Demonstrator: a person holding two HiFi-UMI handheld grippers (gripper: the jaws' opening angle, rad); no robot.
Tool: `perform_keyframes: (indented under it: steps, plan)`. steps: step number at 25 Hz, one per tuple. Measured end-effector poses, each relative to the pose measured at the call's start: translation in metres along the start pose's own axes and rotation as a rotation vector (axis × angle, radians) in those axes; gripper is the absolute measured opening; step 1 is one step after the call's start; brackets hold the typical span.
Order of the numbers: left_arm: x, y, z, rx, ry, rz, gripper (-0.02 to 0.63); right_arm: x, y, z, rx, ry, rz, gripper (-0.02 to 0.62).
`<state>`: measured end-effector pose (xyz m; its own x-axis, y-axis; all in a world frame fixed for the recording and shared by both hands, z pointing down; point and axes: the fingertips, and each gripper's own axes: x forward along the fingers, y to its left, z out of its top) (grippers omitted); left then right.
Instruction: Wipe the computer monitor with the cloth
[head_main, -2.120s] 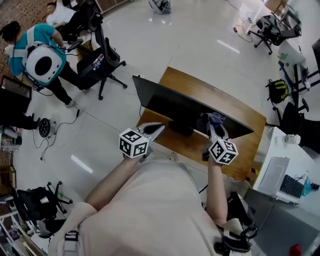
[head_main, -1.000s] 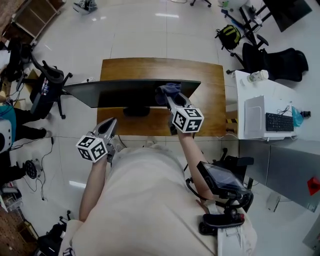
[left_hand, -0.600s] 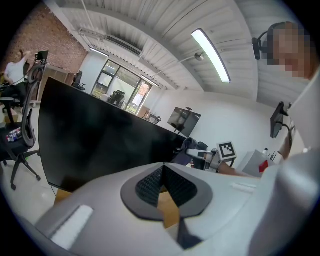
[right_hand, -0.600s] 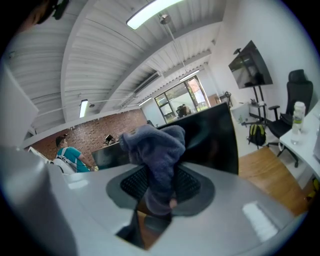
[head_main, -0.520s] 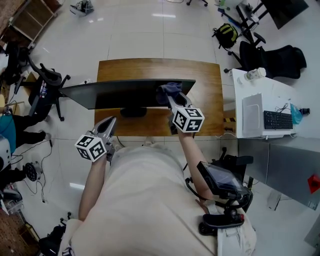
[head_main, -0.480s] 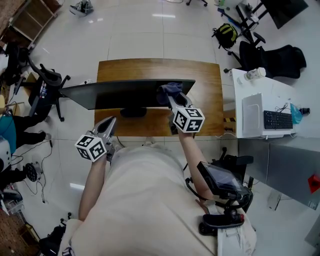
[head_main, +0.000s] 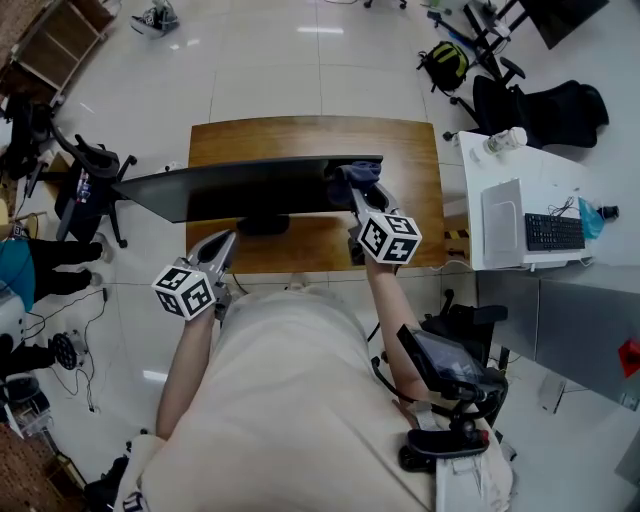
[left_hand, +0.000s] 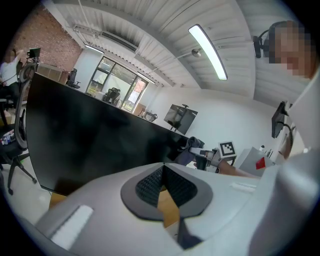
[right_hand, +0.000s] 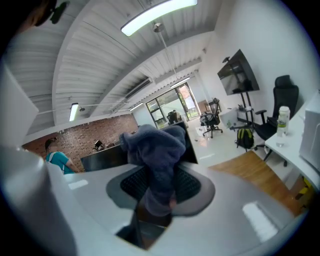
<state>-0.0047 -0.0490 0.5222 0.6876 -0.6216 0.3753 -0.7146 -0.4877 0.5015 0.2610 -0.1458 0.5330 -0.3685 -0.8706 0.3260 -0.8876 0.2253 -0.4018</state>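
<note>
Tightly, the right gripper (head_main: 356, 193) pinches the cloth (right_hand: 153, 145) between its jaws.

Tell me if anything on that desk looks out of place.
Nothing looks spilled or broken. The monitor sits left of centre on the desk, its left end past the desk's edge. The cloth is clamped in the right tongs at the monitor's right end.

Bright ceiling strip (left_hand: 207, 52), floor (head_main: 270, 70) glare — fisheye-bent edges

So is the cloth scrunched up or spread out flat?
Scrunched up: the cloth bulges as a lump from the right gripper.
</note>
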Motion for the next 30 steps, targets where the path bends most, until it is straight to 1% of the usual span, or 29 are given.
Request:
perform_keyframes:
  steps: [5, 13, 19, 30]
  plan:
    - [0.003, -0.001, -0.002, 0.000, 0.005, -0.005, -0.002, -0.008, -0.016, 0.009, 0.000, -0.019, -0.037, 0.122]
    - [-0.002, -0.004, -0.008, -0.004, 0.012, 0.006, -0.002, -0.011, -0.023, 0.009, -0.023, -0.033, -0.055, 0.121]
    - [-0.008, -0.002, -0.017, -0.013, 0.018, 0.018, -0.002, -0.009, -0.032, -0.005, -0.019, -0.025, -0.070, 0.121]
    - [-0.018, 0.009, -0.028, -0.029, 0.054, 0.055, -0.002, -0.001, -0.046, -0.045, 0.014, 0.044, -0.097, 0.121]
